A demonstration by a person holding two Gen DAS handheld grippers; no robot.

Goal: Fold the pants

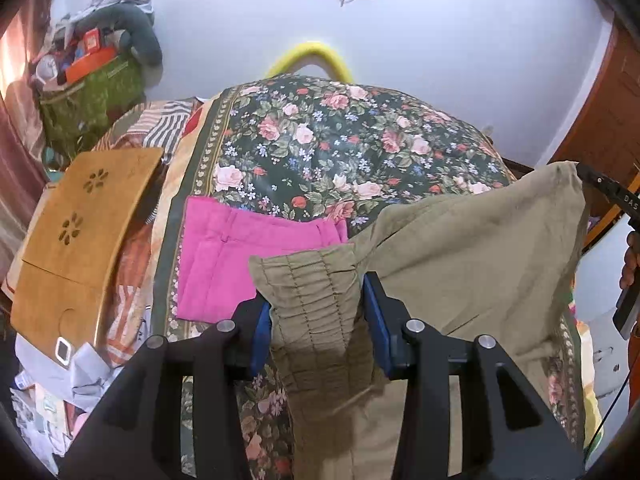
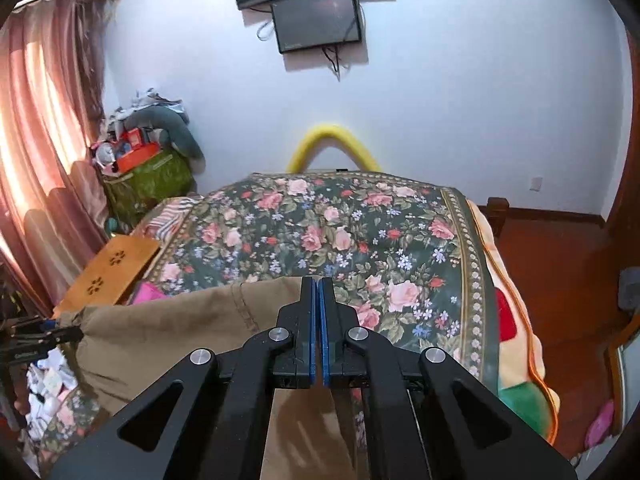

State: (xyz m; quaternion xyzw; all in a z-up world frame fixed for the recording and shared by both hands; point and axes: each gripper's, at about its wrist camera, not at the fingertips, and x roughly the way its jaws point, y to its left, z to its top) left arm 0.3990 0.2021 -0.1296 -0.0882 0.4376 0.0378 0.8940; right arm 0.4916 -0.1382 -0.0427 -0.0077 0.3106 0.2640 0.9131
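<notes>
The left gripper [image 1: 316, 316] holds a bunched, gathered band of the khaki pants [image 1: 460, 248] between its blue pads [image 1: 260, 332], which stand apart only by the thickness of the fabric squeezed between them. The right gripper [image 2: 319, 308] has its two blue pads pressed flat together; the top edge of the pants [image 2: 192, 320] runs right up to the fingers, but the exact spot of the pinch is hidden behind them. The left wrist view settles it: the far corner of the cloth hangs taut from the right gripper's [image 1: 600, 184] black tip at the frame's right edge, where part of the person's hand [image 1: 630, 260] shows, mostly cut off. The pants stretch between both grippers, lifted above the floral bedspread [image 1: 340, 140], their lower part dropping out of sight below the frame. Only the left wrist view shows a folded pink garment [image 1: 232, 256] clearly, lying flat on the bedspread beyond the khaki cloth; the right wrist view catches just a pink sliver [image 2: 146, 293] of it. A wooden lap tray [image 1: 80, 232] lies at the bed's left side. The right wrist view alone shows the pink curtain [image 2: 44, 152], the wall-mounted screen [image 2: 318, 20] and the reddish floor [image 2: 560, 264]. A yellow curved tube [image 2: 334, 142] rises behind the bed.
</notes>
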